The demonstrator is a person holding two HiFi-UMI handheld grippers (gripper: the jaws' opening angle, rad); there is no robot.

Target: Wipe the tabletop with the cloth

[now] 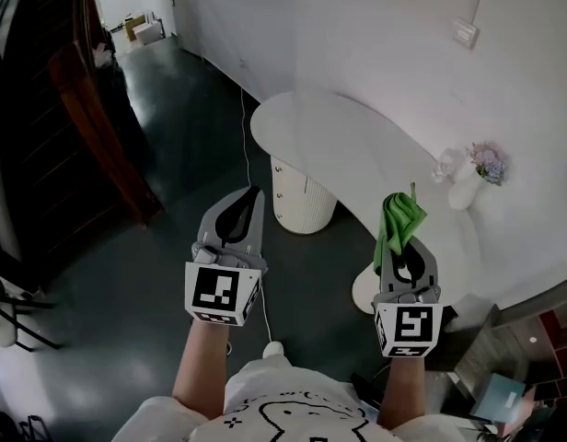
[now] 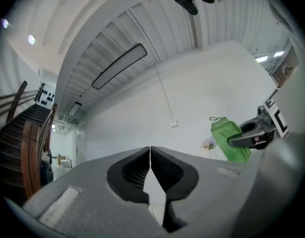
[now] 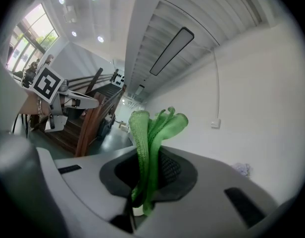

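While both grippers hang in the air short of the table, I note the right gripper [image 3: 145, 157] pinching the green cloth [image 3: 153, 125]. The folded fabric stands up out of its jaws and past the tips. The left gripper [image 2: 150, 151] has its jaws pressed together with nothing between them. The white tabletop [image 1: 343, 141] lies ahead of both tools, to the right of the left gripper's tips. The cloth is lifted clear of it. A small vase of flowers [image 1: 480, 171] sits on the tabletop, ahead and right of the right gripper.
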